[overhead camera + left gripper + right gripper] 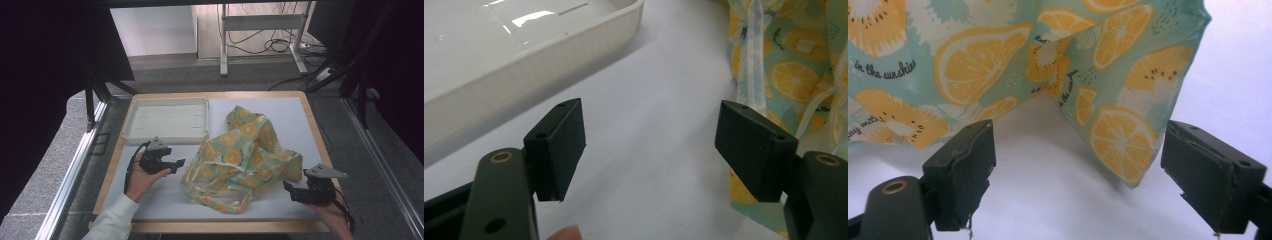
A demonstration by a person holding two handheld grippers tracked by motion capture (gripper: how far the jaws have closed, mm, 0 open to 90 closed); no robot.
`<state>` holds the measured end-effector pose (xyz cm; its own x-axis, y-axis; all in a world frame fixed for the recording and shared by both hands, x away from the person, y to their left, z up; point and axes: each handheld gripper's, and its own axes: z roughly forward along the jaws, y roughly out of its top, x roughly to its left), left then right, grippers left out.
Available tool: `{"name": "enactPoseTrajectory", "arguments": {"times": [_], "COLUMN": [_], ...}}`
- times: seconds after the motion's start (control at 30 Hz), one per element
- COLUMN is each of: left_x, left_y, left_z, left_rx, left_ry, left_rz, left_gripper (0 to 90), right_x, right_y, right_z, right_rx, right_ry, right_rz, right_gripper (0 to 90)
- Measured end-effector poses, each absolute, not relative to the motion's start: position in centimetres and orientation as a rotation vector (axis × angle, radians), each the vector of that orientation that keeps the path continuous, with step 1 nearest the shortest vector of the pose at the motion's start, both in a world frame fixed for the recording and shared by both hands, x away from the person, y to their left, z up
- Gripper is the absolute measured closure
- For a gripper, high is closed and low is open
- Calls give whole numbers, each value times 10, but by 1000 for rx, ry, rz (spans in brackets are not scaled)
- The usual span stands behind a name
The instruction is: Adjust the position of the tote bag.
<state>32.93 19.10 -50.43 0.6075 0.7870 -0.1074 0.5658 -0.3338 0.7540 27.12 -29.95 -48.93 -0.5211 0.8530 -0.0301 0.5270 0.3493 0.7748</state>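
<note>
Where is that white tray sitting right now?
In the high view the white tray sits at the table's far left, just beyond the left gripper and left of the crumpled lemon-print cloth.

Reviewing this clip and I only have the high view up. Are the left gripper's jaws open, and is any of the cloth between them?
Observer: The left gripper is open; between its jaws lies bare white table, with the lemon-print cloth off to one side beyond one jaw.
Operator: And the right one, is it gripping the cloth yet?
Observer: No. The right gripper is open too, and a hanging corner of the cloth sits just ahead of the gap, with neither pad pressing on it.
Operator: Any print detail I cannot read from above?
Observer: In the right gripper view the cloth carries small script reading "in the sunshine" beside the lemon slices.
</note>
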Motion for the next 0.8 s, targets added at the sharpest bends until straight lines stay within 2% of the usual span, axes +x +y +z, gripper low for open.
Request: {"name": "enactPoseTrajectory", "arguments": {"times": [0.37,0.43,0.6,0.8], "left_x": [321,315,308,314], "left_y": [189,189,188,184], "left_z": [-496,-485,-462,-433], "left_rx": [2023,1984,1948,1931], "left_ry": [1052,1029,976,946], "left_rz": [370,343,369,387], "left_gripper": [296,301,302,291], "right_x": [269,268,266,267], "right_y": [-298,-297,-292,-290], "right_z": [-487,-487,-485,-485], "right_rx": [1184,1174,1154,1159], "right_ry": [2198,2206,2209,2211], "right_rz": [1031,1024,1009,1007], "right_gripper": [174,173,179,189]}}
